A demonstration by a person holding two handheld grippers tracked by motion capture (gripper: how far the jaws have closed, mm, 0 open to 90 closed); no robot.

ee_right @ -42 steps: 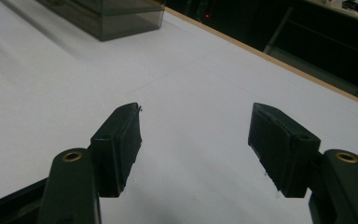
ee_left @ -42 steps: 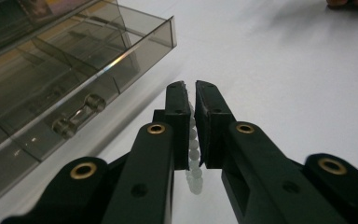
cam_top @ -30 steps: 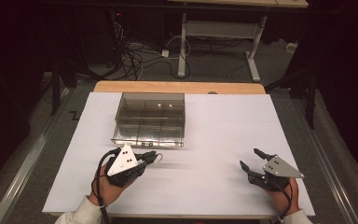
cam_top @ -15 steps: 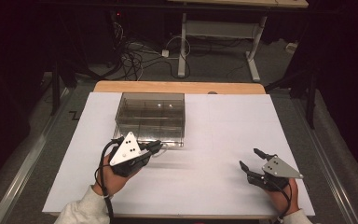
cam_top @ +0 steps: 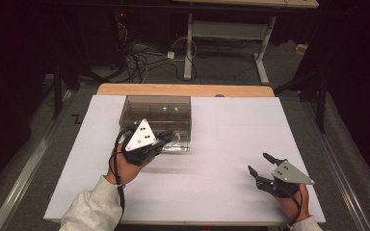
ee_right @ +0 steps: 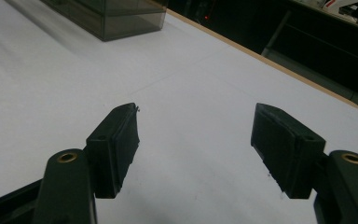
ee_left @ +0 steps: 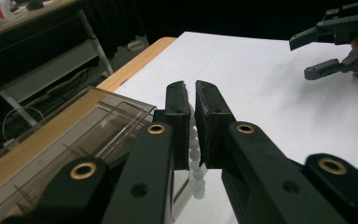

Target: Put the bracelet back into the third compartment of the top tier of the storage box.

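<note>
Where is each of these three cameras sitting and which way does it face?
High view: above the person's side, looking forward and down on the white table; both forearms show.
Left gripper view: rides the left gripper, facing the clear box; bead string pinched.
Right gripper view: rides the right gripper, open.
All share the box.

Left gripper clamped — right gripper agape

No readable text, label, brand or number stands on anything here. A black zigzag mark on the floor, left of the left gripper, spells nothing legible
</note>
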